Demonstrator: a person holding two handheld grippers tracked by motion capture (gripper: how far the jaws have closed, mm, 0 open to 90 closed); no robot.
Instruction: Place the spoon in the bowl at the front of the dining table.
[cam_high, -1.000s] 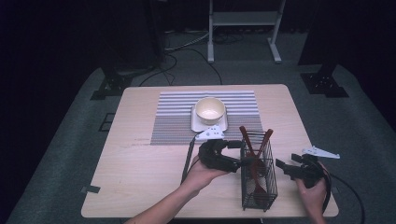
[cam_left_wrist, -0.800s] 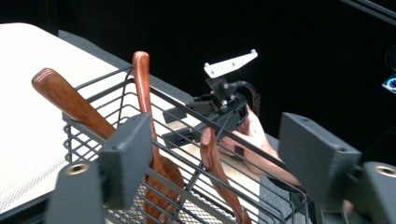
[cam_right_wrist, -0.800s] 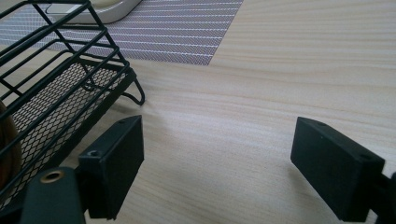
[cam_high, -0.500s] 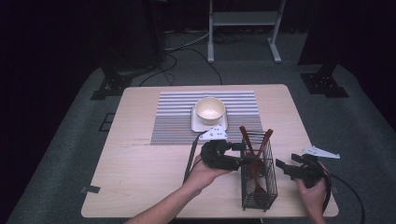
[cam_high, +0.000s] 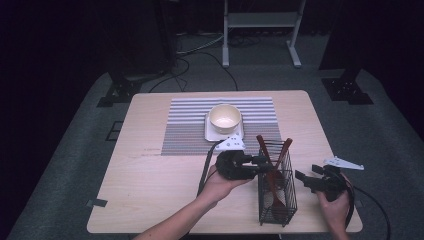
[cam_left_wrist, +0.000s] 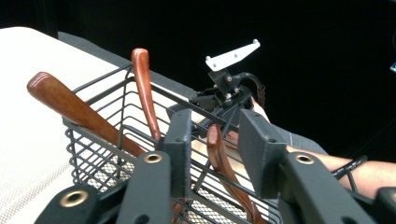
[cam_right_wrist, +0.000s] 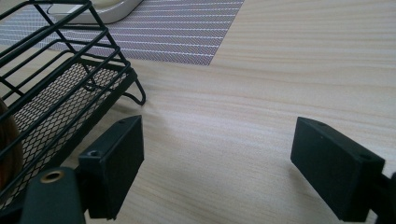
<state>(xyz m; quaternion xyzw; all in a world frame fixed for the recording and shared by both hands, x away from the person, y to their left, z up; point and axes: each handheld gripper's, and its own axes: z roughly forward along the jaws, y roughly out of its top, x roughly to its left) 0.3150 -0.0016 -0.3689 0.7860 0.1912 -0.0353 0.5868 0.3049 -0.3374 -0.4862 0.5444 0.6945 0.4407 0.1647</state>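
Observation:
A black wire basket (cam_high: 278, 201) stands near the table's front right and holds three brown wooden utensils. My left gripper (cam_high: 262, 161) reaches over its left rim. In the left gripper view, one wooden handle (cam_left_wrist: 217, 150) rises between the jaws of my left gripper (cam_left_wrist: 215, 122). The jaws have just been closing, with a gap still on each side of the handle. Two more handles (cam_left_wrist: 70, 103) (cam_left_wrist: 142, 79) lean out to the left. My right gripper (cam_high: 306, 173) rests right of the basket, open with nothing between the jaws (cam_right_wrist: 219, 140), just above the bare wood.
A cream bowl (cam_high: 225, 118) sits on a white square plate (cam_high: 216, 134) on the striped placemat (cam_high: 185, 130) behind the basket. The table's front and right edges are close to the right hand. Cables trail from both grippers.
The left gripper's jaws have drawn closer together at the basket's rim. Both hands and the basket have stayed where they were.

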